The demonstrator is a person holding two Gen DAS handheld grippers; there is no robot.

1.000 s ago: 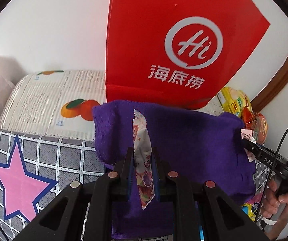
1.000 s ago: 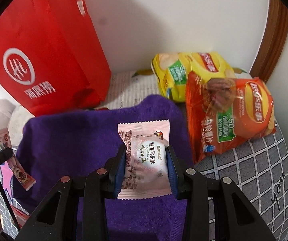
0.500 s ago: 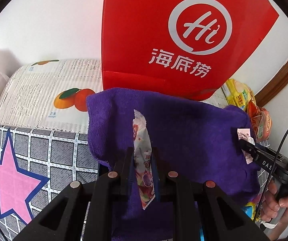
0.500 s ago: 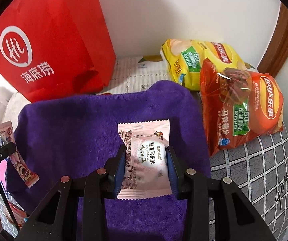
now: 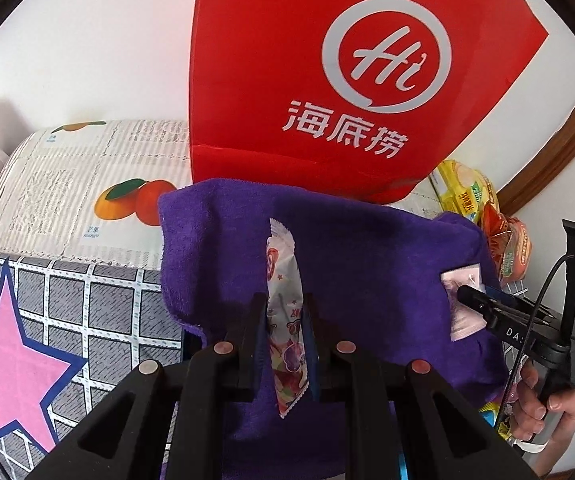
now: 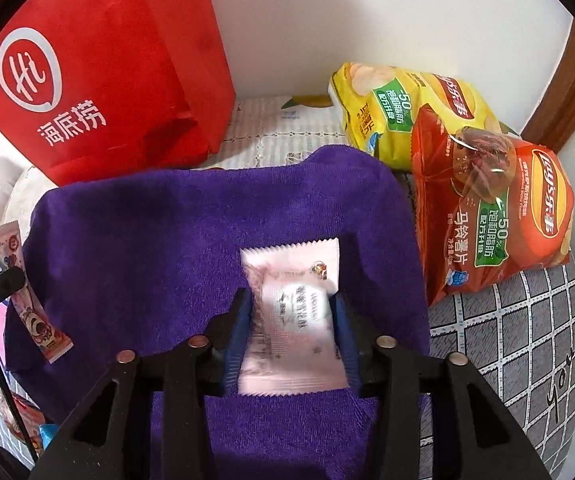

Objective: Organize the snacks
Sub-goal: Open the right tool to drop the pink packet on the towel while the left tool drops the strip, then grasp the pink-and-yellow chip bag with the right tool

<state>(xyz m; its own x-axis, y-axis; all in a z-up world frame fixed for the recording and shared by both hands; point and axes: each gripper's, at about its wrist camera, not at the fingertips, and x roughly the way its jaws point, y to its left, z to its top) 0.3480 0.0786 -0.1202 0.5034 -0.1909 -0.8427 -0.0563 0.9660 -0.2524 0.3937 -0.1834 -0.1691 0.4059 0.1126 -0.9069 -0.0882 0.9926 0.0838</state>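
My left gripper (image 5: 285, 312) is shut on a long thin snack stick packet (image 5: 285, 300), held edge-on above the purple towel (image 5: 367, 256). My right gripper (image 6: 292, 312) is shut on a flat pink snack packet (image 6: 293, 292) over the same towel (image 6: 167, 240). The right gripper and its pink packet (image 5: 463, 304) show at the right of the left wrist view. The left gripper's stick packet (image 6: 27, 300) shows at the left edge of the right wrist view.
A red paper bag (image 5: 347, 80) stands behind the towel against the white wall. A yellow chip bag (image 6: 407, 108) and an orange chip bag (image 6: 495, 208) lie to the right. A checked cloth with a pink star (image 5: 15, 360) and a printed sheet with oranges (image 5: 87, 192) cover the table.
Both grippers have moved forward over the purple towel toward the red bag, each still holding its packet. The pink packet is blurred now.
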